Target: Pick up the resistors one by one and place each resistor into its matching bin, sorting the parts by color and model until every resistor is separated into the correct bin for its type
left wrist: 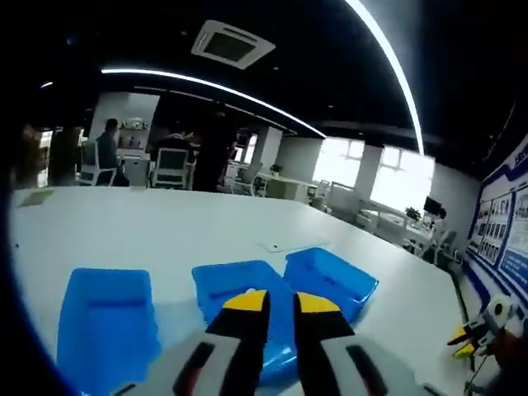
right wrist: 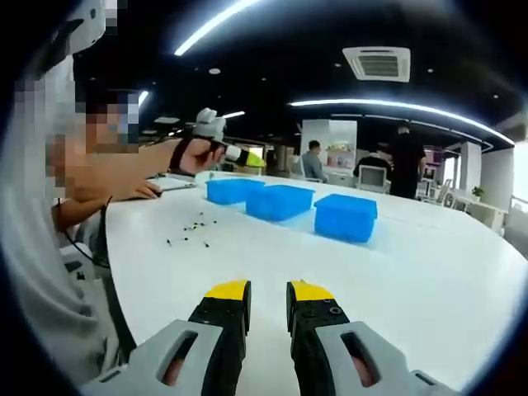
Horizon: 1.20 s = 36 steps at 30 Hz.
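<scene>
Left gripper view: the left gripper (left wrist: pixel 280 303), jaws slightly parted and holding nothing, is raised over three blue bins (left wrist: pixel 237 289) on the white table (left wrist: pixel 165 227); no contents can be made out. Right gripper view: the right gripper (right wrist: pixel 268 293), likewise released, is held well short of the scattered resistors (right wrist: pixel 191 233), which lie before the bins, beside a seated person's forearm (right wrist: pixel 124 169).

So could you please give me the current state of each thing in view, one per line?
Left gripper: jaws slightly apart, empty, raised above the bins.
Right gripper: jaws slightly apart, empty, over bare table.
Three blue bins: upright in a row, contents not visible.
Resistors: loose, scattered on the white table, unsorted.
</scene>
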Tool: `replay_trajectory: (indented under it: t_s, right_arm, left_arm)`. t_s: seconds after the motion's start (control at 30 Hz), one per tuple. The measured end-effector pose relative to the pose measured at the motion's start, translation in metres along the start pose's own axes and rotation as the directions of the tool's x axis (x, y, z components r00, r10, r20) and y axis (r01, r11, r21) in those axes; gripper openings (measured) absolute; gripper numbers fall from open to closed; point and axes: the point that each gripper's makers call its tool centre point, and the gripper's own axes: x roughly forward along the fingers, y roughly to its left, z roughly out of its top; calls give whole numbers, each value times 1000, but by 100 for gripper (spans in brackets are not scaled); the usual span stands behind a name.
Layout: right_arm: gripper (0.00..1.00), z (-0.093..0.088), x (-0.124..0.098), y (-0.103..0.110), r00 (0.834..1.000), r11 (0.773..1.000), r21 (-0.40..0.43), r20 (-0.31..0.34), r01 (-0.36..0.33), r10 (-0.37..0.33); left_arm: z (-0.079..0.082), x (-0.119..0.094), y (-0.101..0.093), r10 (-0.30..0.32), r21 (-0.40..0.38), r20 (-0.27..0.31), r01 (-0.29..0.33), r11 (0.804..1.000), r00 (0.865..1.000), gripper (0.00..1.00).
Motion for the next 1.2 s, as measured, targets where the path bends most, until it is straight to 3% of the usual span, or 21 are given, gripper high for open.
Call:
replay_trajectory:
  t_s: [0.17, 0.27, 0.47, 0.9, 1.03, 1.2]
  right_arm:
    - [20, 0, 3, 0, 1000, 1000, -5, 2, -7, 7]
    - [20, 1, 6, 1, 1000, 1000, -8, 5, -15, 15]
    - [20, 1, 14, 4, 999, 999, -11, 6, -34, 34]
    - [20, -3, 18, 8, 999, 999, -7, 3, -41, 41]
    - [20, -4, 18, 8, 999, 999, -1, 2, -42, 42]
    - [20, -3, 20, 5, 999, 999, -9, 0, -44, 44]
  left_arm:
    - [2, -17, -7, -9, 68, -8, 9, 998, 1000, 15]
    - [-5, -29, -10, -19, 100, -30, 22, 995, 999, 14]
    - [-22, -52, -10, -27, 74, -30, 29, 997, 999, 13]
    - [-19, -106, 34, 89, 83, 21, -90, 992, 996, 10]
    - [-27, -115, 33, 96, 172, -42, -87, 981, 994, 10]
    - [-32, -111, 8, 54, 325, -124, -11, 946, 991, 10]
